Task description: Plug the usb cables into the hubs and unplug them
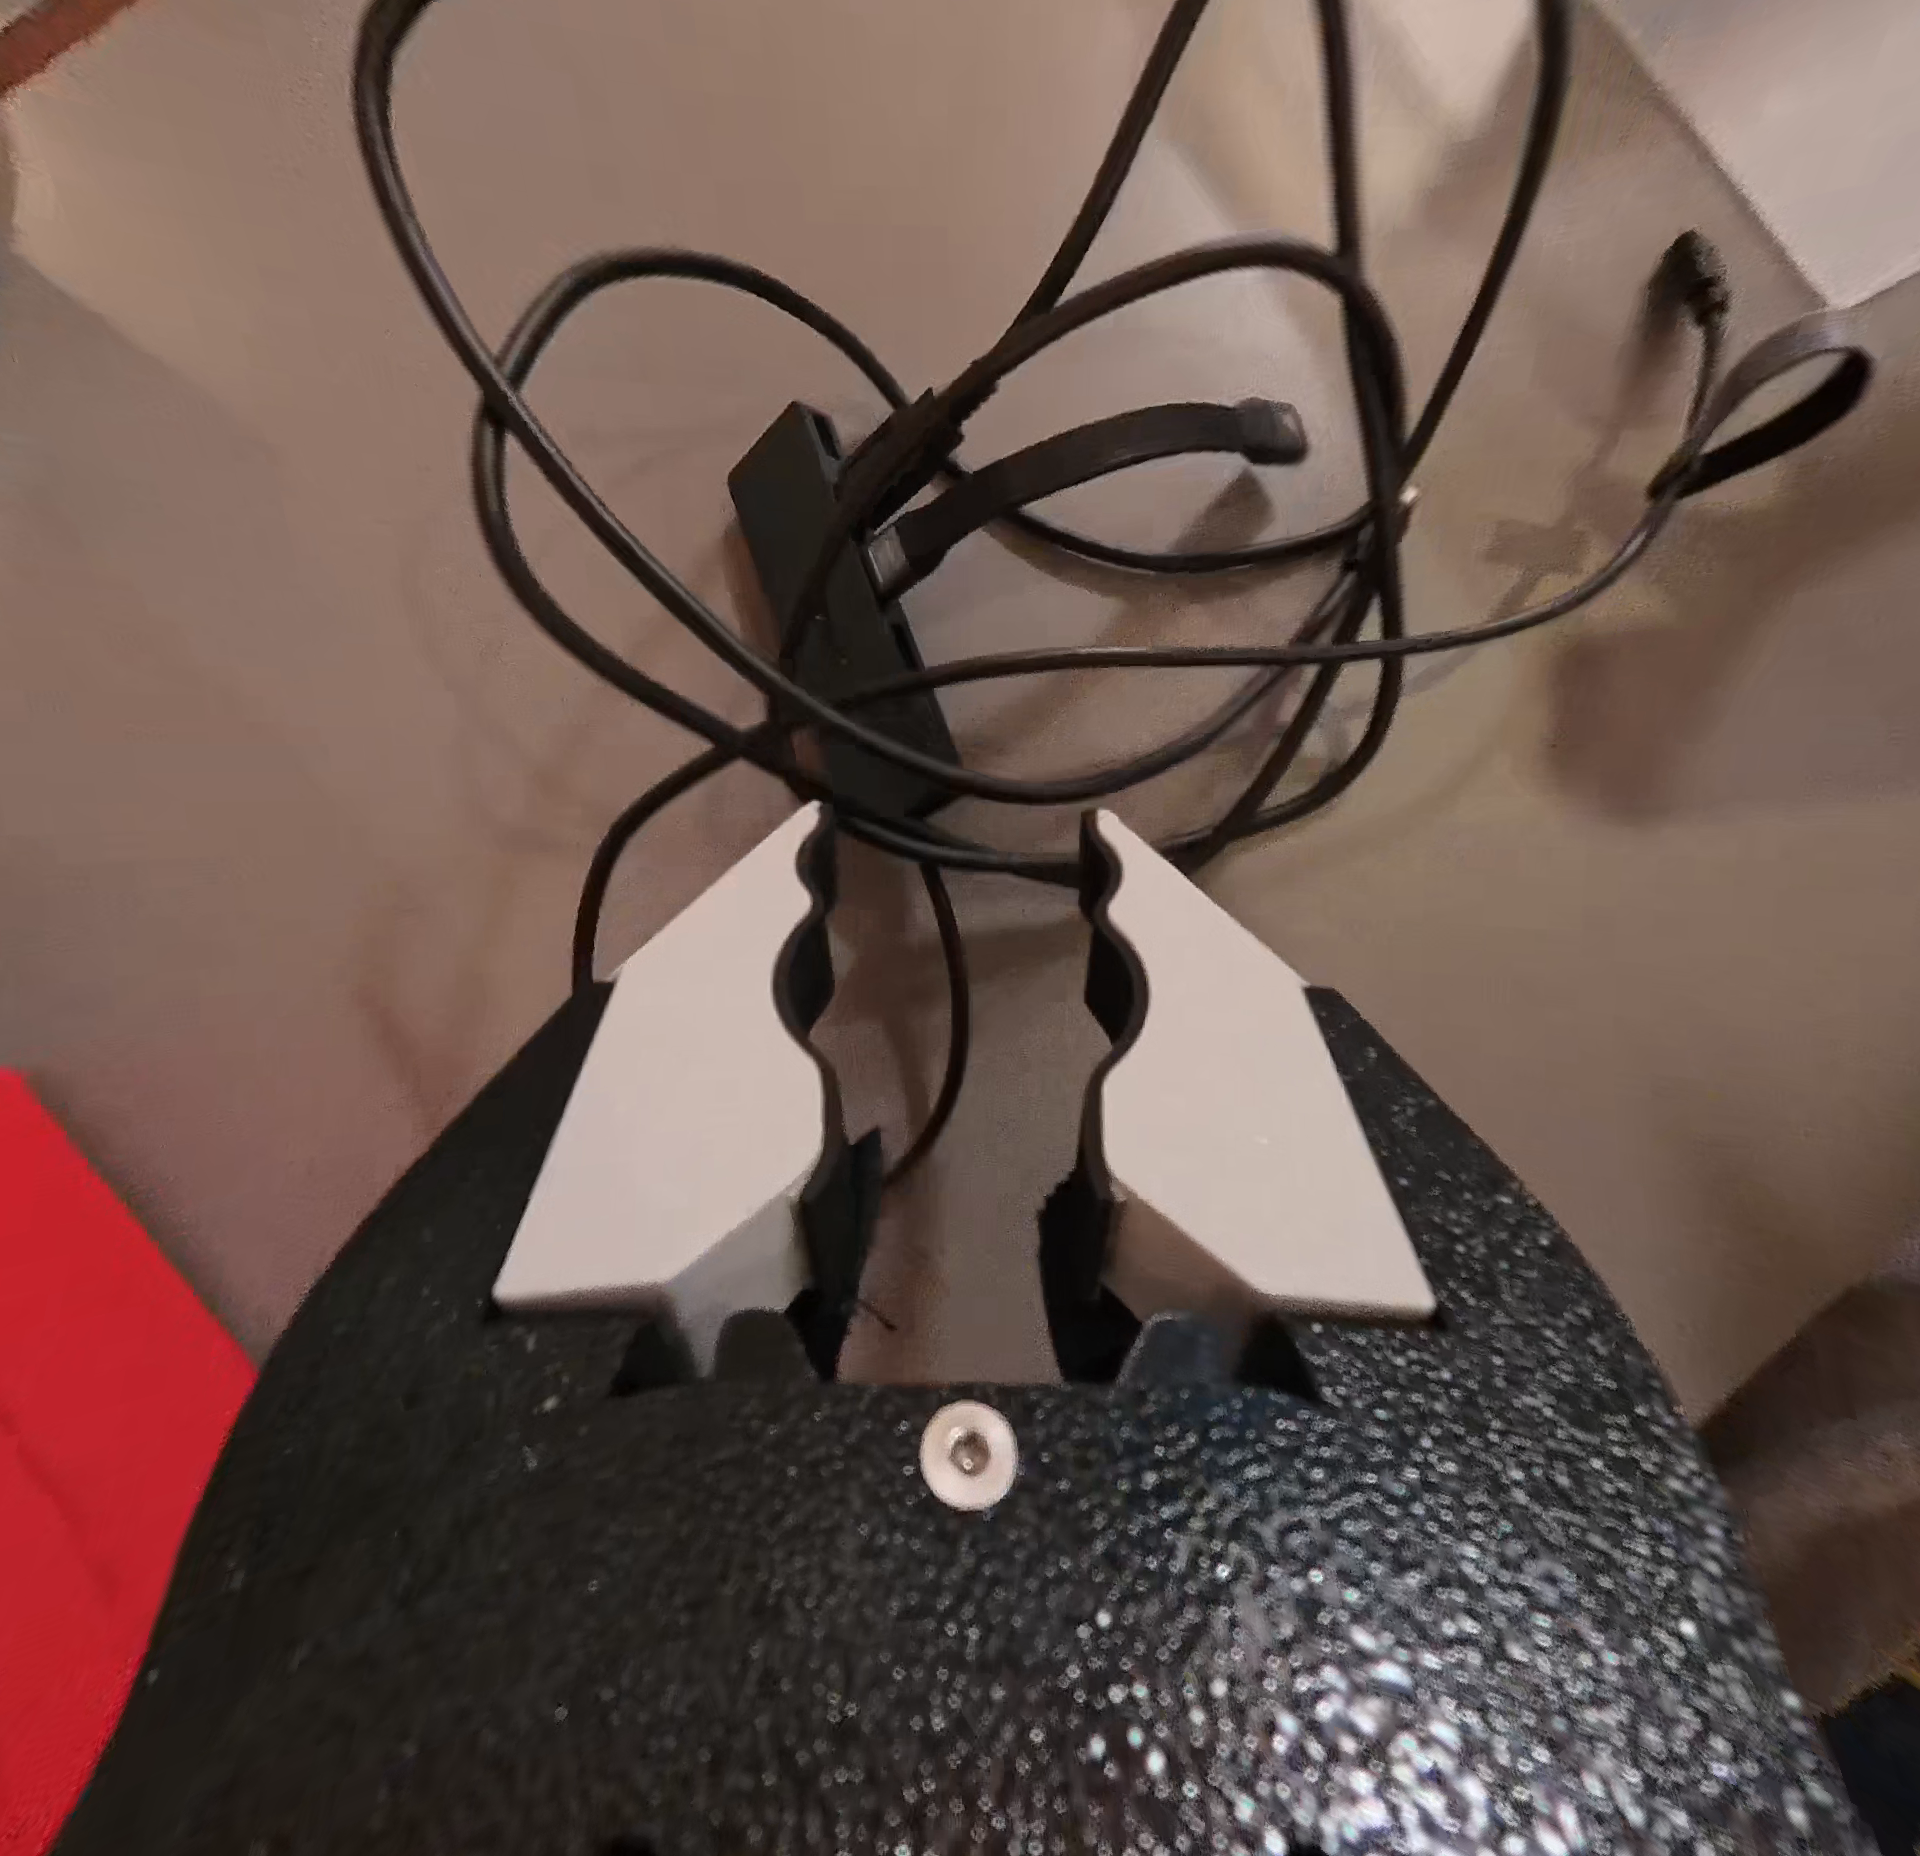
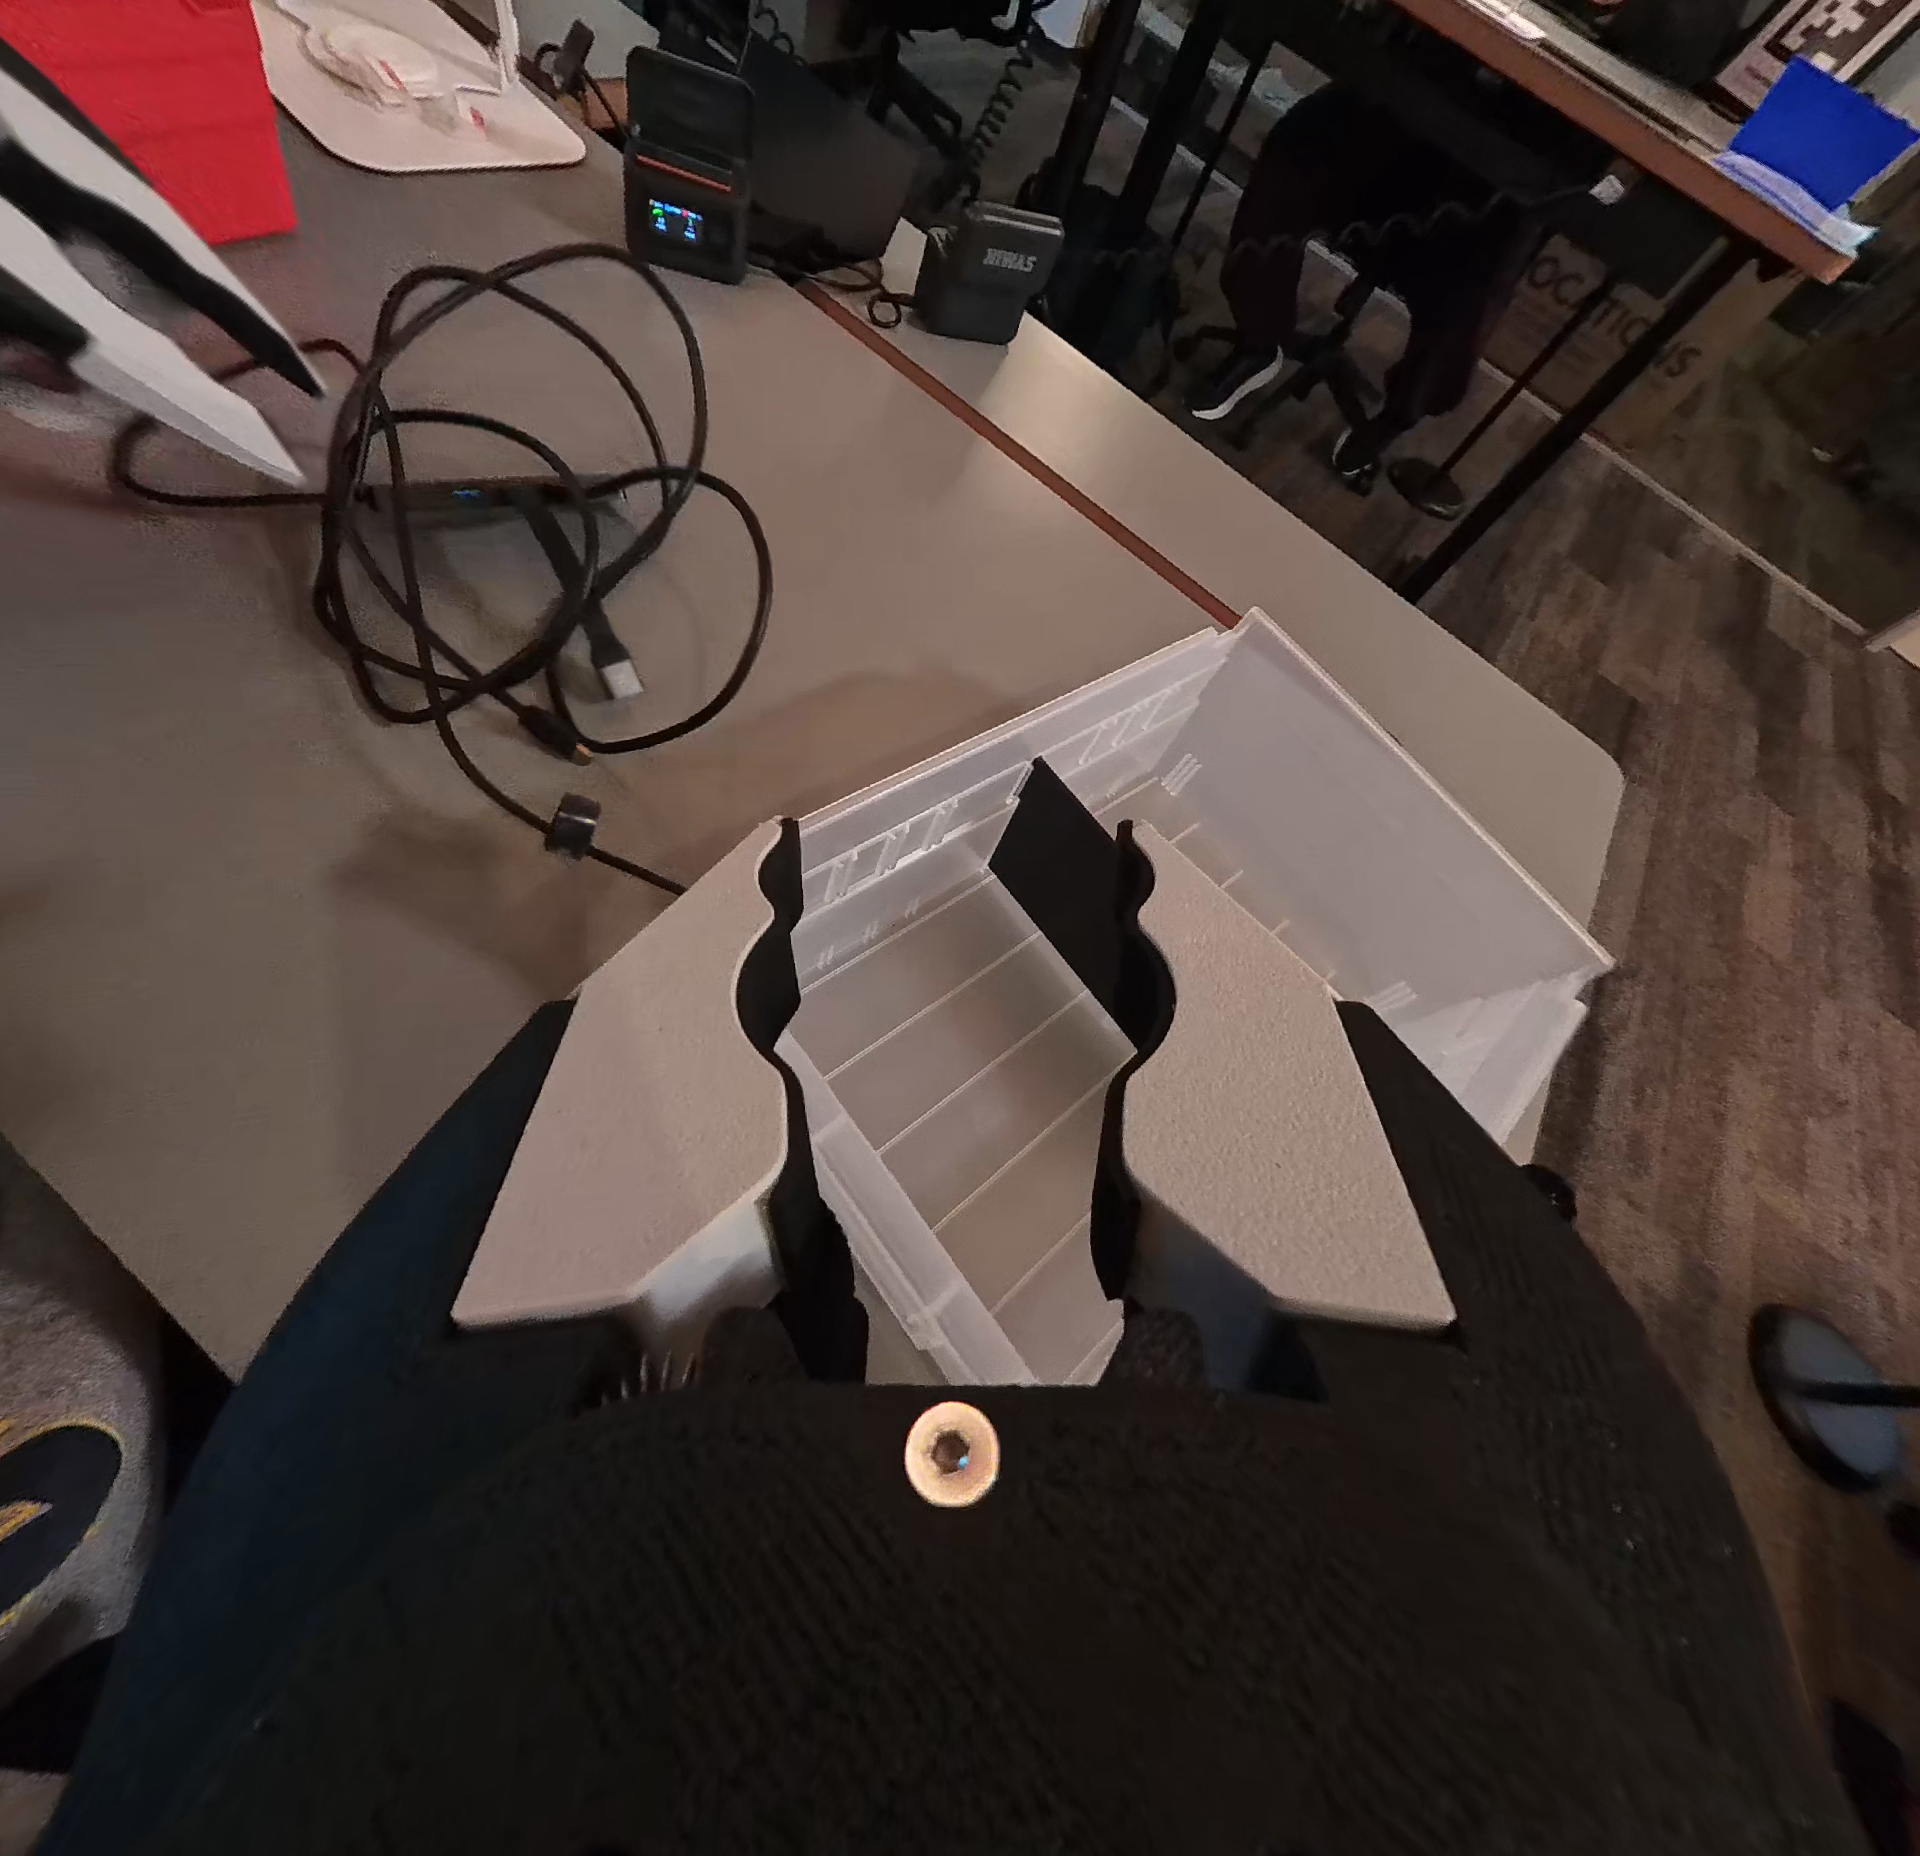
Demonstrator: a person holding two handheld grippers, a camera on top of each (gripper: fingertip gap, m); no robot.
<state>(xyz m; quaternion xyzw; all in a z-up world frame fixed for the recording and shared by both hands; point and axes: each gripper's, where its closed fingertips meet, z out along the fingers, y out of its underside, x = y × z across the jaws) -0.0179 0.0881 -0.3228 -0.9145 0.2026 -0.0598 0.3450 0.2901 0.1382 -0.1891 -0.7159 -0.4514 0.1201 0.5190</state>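
Here, in the left wrist view, the left gripper (image 1: 951,830) hovers with jaws apart and empty; the black hub (image 1: 821,601) lies straight ahead among tangled cables (image 1: 1039,518), its long axis running away from the fingertips. In the right wrist view, the right gripper (image 2: 956,840) is spread and empty over a clear organizer box (image 2: 1403,830), the hub (image 2: 468,497) well off to its left, so the left gripper is nearer.

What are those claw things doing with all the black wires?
A person holds two grippers over a grey table. The left gripper is open, just above a black USB hub tangled in black cables. Some cable plugs look pushed into the hub; another plug lies loose on the table. The right gripper is open too, holding nothing, over a clear plastic organizer box at the table's edge.
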